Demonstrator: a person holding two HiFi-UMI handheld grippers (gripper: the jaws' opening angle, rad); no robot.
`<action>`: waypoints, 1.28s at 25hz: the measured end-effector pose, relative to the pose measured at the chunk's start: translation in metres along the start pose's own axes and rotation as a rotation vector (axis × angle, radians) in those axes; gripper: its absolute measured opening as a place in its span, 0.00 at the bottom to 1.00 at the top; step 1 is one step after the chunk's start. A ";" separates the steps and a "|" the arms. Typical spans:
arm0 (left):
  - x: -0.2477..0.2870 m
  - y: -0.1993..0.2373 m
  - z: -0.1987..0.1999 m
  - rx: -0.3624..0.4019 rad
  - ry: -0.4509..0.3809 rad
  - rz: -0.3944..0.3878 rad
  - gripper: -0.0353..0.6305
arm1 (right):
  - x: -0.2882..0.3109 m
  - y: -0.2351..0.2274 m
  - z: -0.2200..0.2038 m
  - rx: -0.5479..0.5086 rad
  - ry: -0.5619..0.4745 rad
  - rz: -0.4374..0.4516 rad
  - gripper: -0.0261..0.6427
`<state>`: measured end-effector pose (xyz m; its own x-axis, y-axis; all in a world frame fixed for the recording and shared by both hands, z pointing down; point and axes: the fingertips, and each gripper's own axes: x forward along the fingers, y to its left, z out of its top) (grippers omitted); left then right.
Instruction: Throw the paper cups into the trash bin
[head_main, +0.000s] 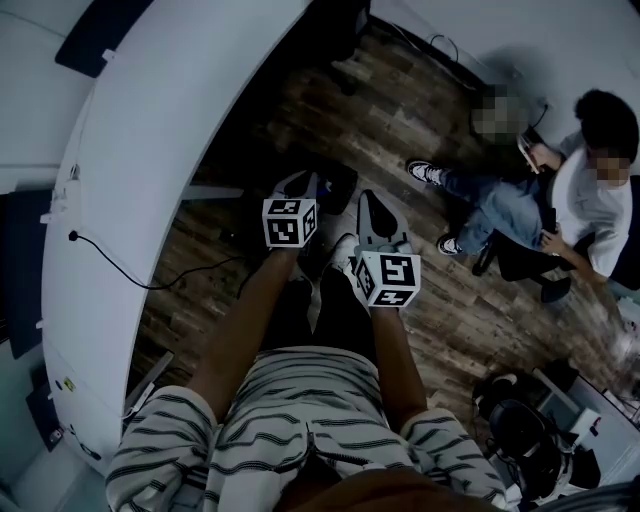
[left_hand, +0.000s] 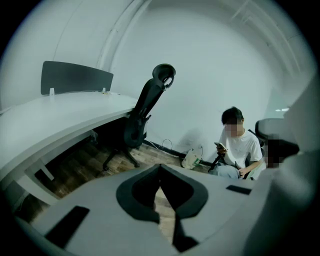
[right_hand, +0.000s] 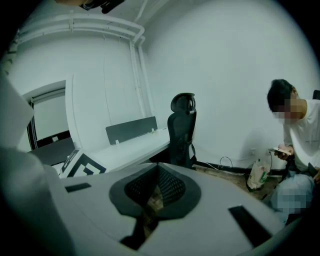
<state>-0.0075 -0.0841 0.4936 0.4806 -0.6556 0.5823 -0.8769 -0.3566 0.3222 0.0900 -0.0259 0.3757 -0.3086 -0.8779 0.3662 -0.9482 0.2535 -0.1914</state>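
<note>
- While the person stands next to the curved white surface (head_main: 150, 150), both hand-held grippers are out in front of the striped shirt (head_main: 300, 420), above the wood floor (head_main: 330, 110).
- The left hand-held gripper (head_main: 303, 182) is closed and holds nothing. In the left gripper view this hand-held gripper (left_hand: 160, 169) has its jaw tips touching, and only floor shows through the slit below them.
- The right hand-held gripper (head_main: 371, 198) is just beside the left one. In the right gripper view it (right_hand: 159, 169) has its dark pads together at the tips, with nothing between them.
- The left marker cube (head_main: 290, 222) and the right marker cube (head_main: 388, 278) sit behind the jaws, near each other but not touching.
- I cannot tell where the paper cups or the trash bin are, as no view makes them out.
- A dark divider panel (left_hand: 75, 77) stands upright on the surface.
- A black office chair (left_hand: 145, 110) is at the surface's edge, its base on the floor.
- A thin black cable (head_main: 110, 262) runs across the surface and down over its edge to the floor.
- A seated person (head_main: 590, 190) in a white top is well away from the grippers, near the wall, holding a phone (left_hand: 220, 146).
- A pale bag (left_hand: 191, 159) rests on the floor against the wall, between the chair and the seated person.
</note>
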 end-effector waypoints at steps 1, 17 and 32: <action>-0.006 -0.002 0.005 -0.001 -0.012 -0.001 0.09 | -0.002 0.000 0.004 0.001 -0.006 0.002 0.06; -0.089 -0.022 0.086 0.073 -0.187 -0.054 0.09 | -0.016 0.039 0.051 -0.025 -0.052 0.054 0.06; -0.147 -0.030 0.125 0.131 -0.278 -0.091 0.09 | -0.023 0.071 0.092 -0.040 -0.112 0.107 0.06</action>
<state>-0.0519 -0.0603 0.3045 0.5533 -0.7676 0.3234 -0.8322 -0.4929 0.2538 0.0364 -0.0249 0.2694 -0.3995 -0.8845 0.2411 -0.9134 0.3618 -0.1863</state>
